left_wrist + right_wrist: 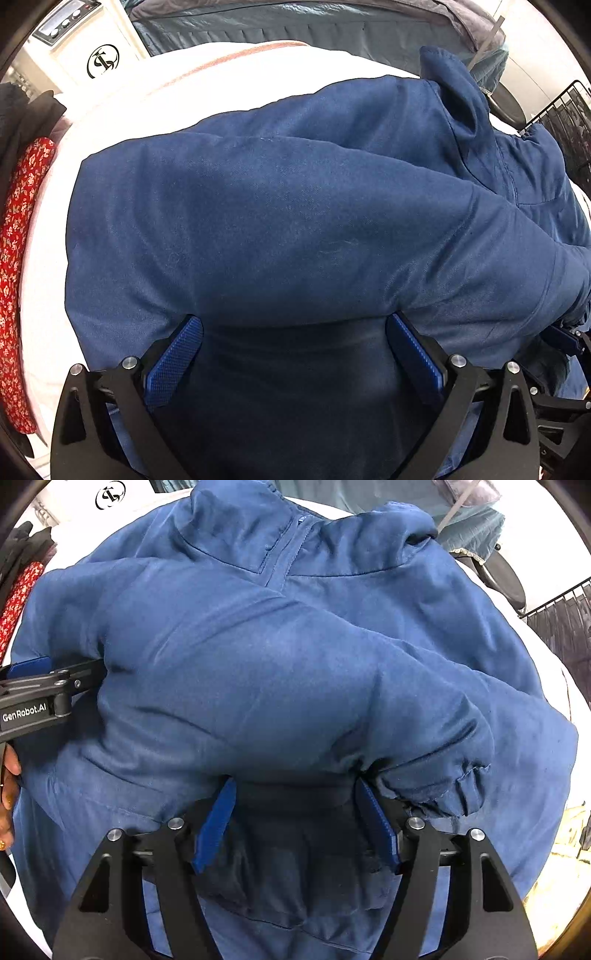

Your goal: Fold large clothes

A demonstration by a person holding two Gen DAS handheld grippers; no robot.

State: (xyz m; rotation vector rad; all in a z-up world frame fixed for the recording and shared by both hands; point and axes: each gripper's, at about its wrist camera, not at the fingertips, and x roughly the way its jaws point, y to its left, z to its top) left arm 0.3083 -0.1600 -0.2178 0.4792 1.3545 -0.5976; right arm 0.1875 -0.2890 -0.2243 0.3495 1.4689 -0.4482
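Both grippers, left gripper [293, 334] and right gripper [295, 794], are standing released over the blue garment [258, 672] lying on the white bed [55, 206], sleeves looking folded in, body folds seemingly still pending.

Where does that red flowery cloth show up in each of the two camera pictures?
Left wrist view: the red floral cloth runs as a long strip down the far left edge, beside the white surface.
Right wrist view: only a small piece shows at the upper left edge.
Shared landmark: the round black logo, upper left in both.
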